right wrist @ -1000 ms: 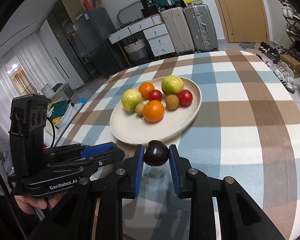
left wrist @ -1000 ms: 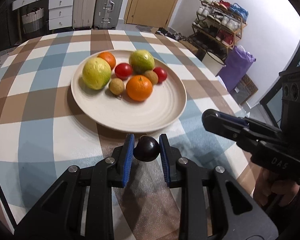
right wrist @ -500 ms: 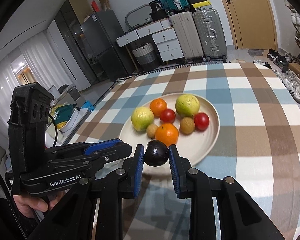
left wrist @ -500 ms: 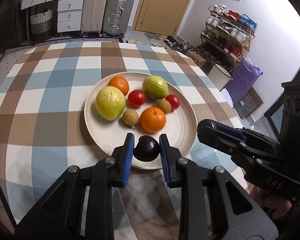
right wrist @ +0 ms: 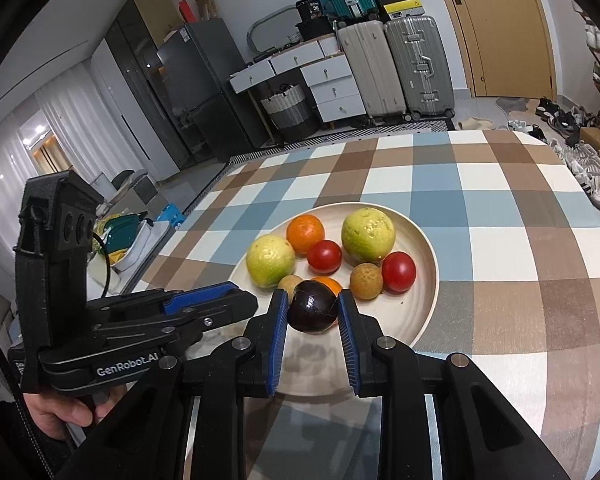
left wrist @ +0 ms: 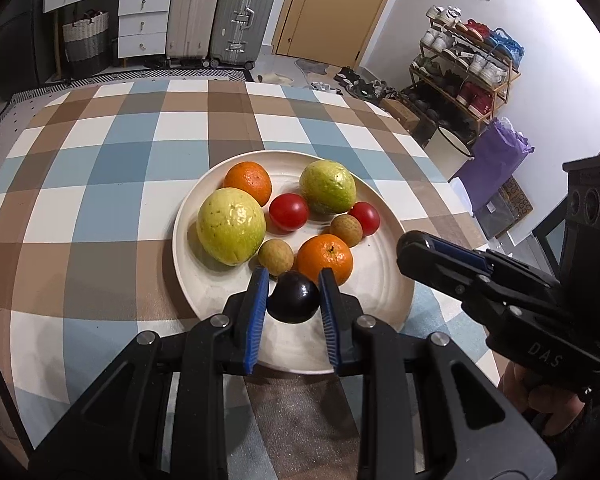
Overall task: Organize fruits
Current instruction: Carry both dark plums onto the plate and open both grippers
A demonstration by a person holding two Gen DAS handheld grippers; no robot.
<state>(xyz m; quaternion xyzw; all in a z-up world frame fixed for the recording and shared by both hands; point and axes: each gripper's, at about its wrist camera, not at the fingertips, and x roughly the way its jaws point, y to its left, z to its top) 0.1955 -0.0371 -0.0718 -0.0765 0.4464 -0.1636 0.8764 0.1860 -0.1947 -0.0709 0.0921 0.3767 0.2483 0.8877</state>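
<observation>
A cream plate (left wrist: pixel 384 292) (right wrist: pixel 424 308) on the checked tablecloth holds two green guavas (left wrist: pixel 231 225), two oranges (left wrist: pixel 326 258), two red tomatoes (left wrist: pixel 289 211) and two small brown longans (left wrist: pixel 275 257). My left gripper (left wrist: pixel 293 297) is shut on a dark purple plum (left wrist: pixel 293 297), held above the plate's near part. My right gripper (right wrist: pixel 313 312) is shut on a second dark plum (right wrist: pixel 313 312), also over the plate's near side. Each gripper shows beside the other in the other's view.
The table (left wrist: pixel 100 168) carries a blue, brown and white checked cloth. Suitcases (left wrist: pixel 228 12) and drawers stand beyond the far edge. A shoe rack (left wrist: pixel 468 76) and a purple bag (left wrist: pixel 496 160) are off to the right.
Both grippers have moved forward and risen with their plums, from over the cloth in front of the plate to over the plate's near part.
</observation>
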